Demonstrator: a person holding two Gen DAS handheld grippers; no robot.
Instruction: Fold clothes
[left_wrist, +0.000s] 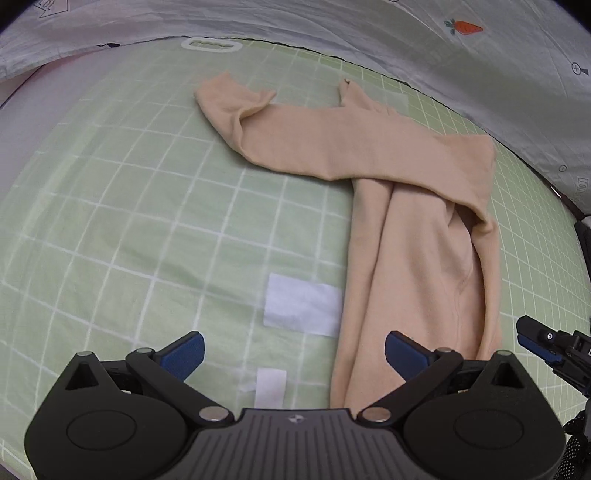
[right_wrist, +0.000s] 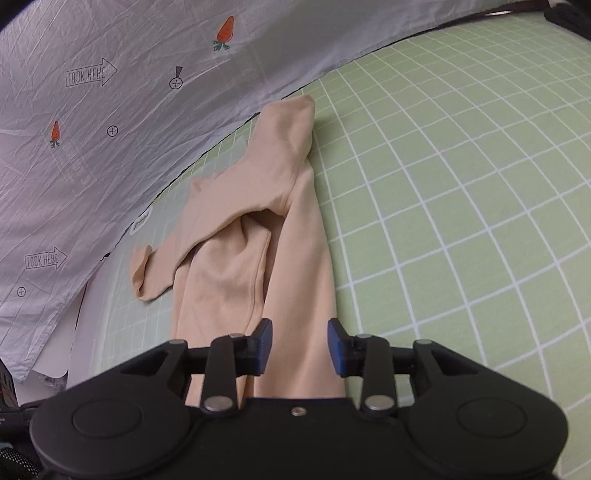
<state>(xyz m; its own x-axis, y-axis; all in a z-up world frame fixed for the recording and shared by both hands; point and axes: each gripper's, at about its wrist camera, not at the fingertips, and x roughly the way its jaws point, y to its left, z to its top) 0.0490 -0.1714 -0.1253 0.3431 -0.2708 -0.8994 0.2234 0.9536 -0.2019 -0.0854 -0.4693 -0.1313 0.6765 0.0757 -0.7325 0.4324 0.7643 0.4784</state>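
Both tongs, left (left_wrist: 294, 354) and right (right_wrist: 299, 345), gape empty; garment's (left_wrist: 413, 236) near hem seems hidden.

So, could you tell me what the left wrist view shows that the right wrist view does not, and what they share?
Only the left wrist view shows the white patches on the mat beside the garment, the open left tool, and the right tool at its edge.

Only the right wrist view shows the "LOOK HERE" arrows on the sheet and the right tool's own open fingers over the garment's near end.

Both show the beige garment, the green grid mat, and the carrot-print sheet.
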